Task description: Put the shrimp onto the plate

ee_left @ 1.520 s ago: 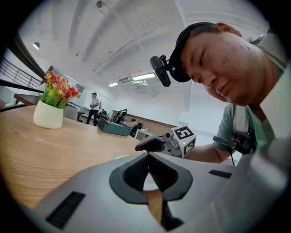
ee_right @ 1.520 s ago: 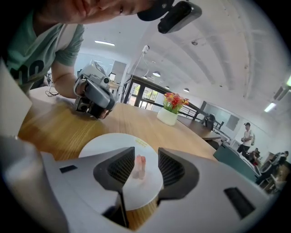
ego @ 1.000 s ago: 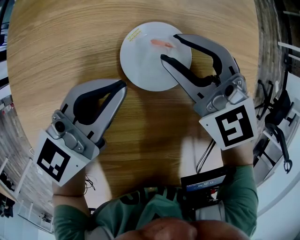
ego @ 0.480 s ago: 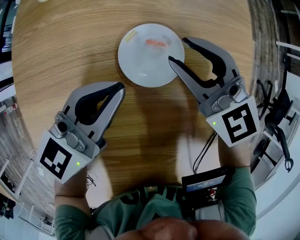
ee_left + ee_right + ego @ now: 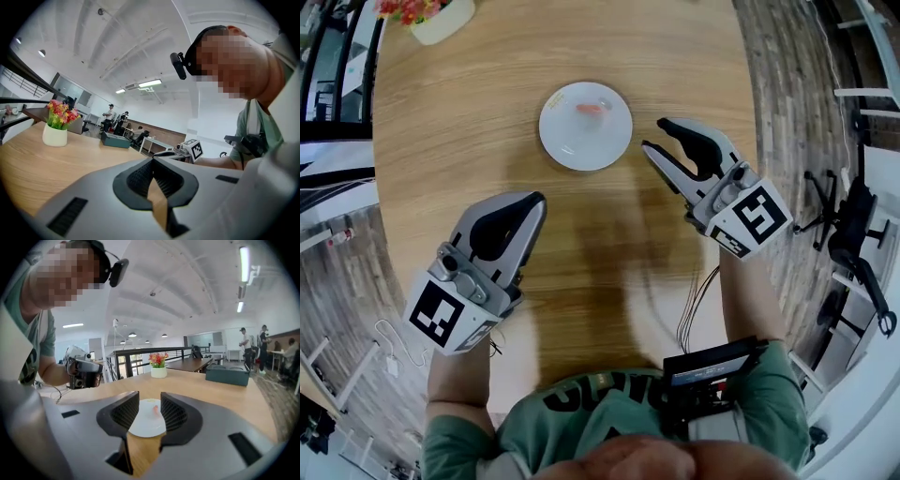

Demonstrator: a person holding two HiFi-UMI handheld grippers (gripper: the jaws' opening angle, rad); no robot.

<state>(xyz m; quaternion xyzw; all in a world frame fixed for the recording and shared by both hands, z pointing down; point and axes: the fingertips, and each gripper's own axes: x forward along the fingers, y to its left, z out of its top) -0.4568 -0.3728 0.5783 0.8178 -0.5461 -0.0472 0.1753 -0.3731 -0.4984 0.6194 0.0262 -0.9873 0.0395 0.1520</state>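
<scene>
Place: open-plan office.
Ceiling: high and white, with strip lights (image 5: 243,258).
Furniture: round wooden table (image 5: 469,122) near; white desks (image 5: 157,142) far off; office chairs (image 5: 853,225) at right.
People: several (image 5: 109,117) by the far desks.
Edge: black railing (image 5: 136,357) behind a flower pot (image 5: 159,368).

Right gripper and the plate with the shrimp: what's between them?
Only bare wooden table separates the right gripper from the plate, seen in the head view.
</scene>
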